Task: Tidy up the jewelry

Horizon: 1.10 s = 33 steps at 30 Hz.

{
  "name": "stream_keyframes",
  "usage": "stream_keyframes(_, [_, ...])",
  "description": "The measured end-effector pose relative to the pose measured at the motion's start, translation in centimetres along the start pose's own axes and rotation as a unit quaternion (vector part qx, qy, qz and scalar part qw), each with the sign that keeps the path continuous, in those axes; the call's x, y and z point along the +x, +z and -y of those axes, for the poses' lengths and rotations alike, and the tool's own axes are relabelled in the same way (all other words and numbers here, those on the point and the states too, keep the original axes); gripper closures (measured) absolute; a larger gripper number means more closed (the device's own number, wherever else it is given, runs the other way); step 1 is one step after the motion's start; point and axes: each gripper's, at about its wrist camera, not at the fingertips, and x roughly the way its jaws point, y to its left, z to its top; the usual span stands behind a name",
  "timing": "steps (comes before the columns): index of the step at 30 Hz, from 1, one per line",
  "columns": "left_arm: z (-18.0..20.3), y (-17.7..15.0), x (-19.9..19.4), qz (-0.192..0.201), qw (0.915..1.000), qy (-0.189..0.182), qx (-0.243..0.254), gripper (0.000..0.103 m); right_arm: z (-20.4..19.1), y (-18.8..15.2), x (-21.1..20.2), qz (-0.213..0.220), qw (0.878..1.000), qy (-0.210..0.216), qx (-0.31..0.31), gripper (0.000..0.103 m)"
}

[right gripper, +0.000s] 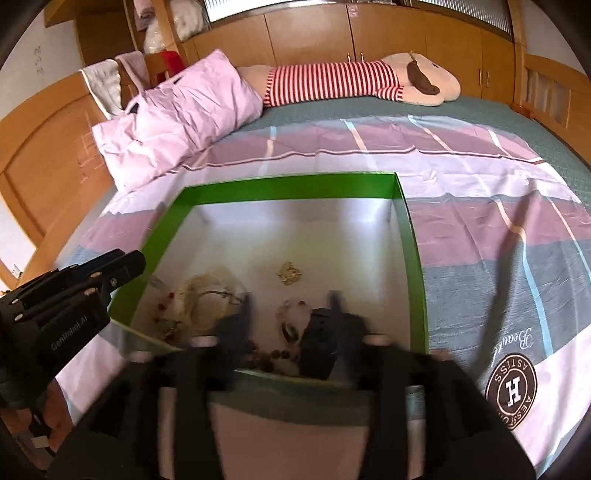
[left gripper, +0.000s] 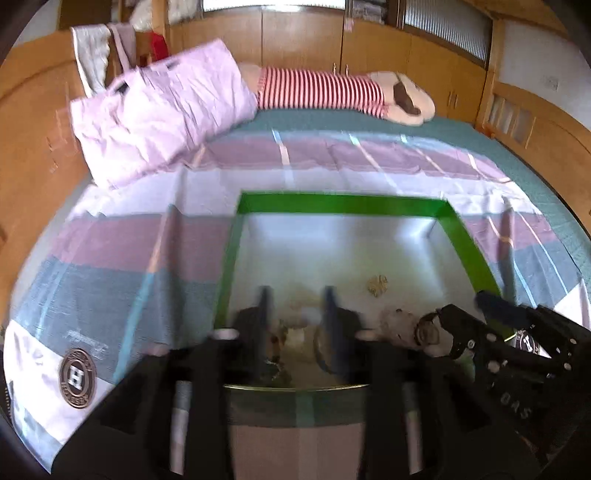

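Observation:
A green-rimmed box [left gripper: 343,204] with a white inside lies on the bed; it also shows in the right wrist view [right gripper: 295,184]. Several jewelry pieces lie in its near half: a small gold piece [left gripper: 377,285] [right gripper: 289,273], a pale bangle [right gripper: 201,295], dark beads [right gripper: 269,357]. My left gripper [left gripper: 295,295] is open over the near part of the box, empty. My right gripper [right gripper: 291,301] is open over the jewelry, empty. Each gripper shows in the other's view, the right [left gripper: 491,325] and the left [right gripper: 74,291]. Both views are blurred.
The box lies on a striped pink, grey and white sheet [right gripper: 480,221]. A pink pillow [right gripper: 177,118] and a striped plush toy [right gripper: 351,83] lie at the far end. Wooden cabinets [right gripper: 314,33] stand behind the bed.

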Motion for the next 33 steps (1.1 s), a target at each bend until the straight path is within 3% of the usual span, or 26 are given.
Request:
stream_keyframes(1, [-0.2,-0.1,0.2,-0.005,1.0,-0.003,-0.007,0.028,0.1,0.0,-0.2,0.004,1.0,-0.001,0.004,0.032])
stream_keyframes(4, [-0.5,-0.2,0.0,-0.015,0.9995,-0.014,-0.025,0.025,0.3,0.5,-1.1,0.017,1.0,-0.004,0.004,0.019])
stream_keyframes(7, [-0.3,-0.2,-1.0,-0.019,0.9997,-0.003,-0.013,0.013,0.3,0.6,-2.7,0.045,0.998,-0.031,-0.004,0.004])
stream_keyframes(10, [-0.1,-0.6,-1.6,-0.03,0.9994,0.019,-0.002,0.003,0.4,0.7,-3.1,0.035,0.997,-0.059,-0.026,0.001])
stream_keyframes(15, [-0.2,-1.4,-1.3,-0.057,0.9983,0.01,-0.008,0.002,1.2,0.3,-3.2,0.032,0.995,-0.093,-0.032,0.001])
stream_keyframes(20, [0.0,-1.3,-1.4,-0.055,0.9981,0.026,0.003,0.002,1.8,-0.1,-2.5,0.008,0.997,-0.076,-0.011,0.001])
stream_keyframes(33, [-0.8,-1.3,-0.4,-0.081,0.996,0.038,-0.001,0.002,-1.0,-0.8,-2.2,0.02,0.995,-0.079,-0.058,0.001])
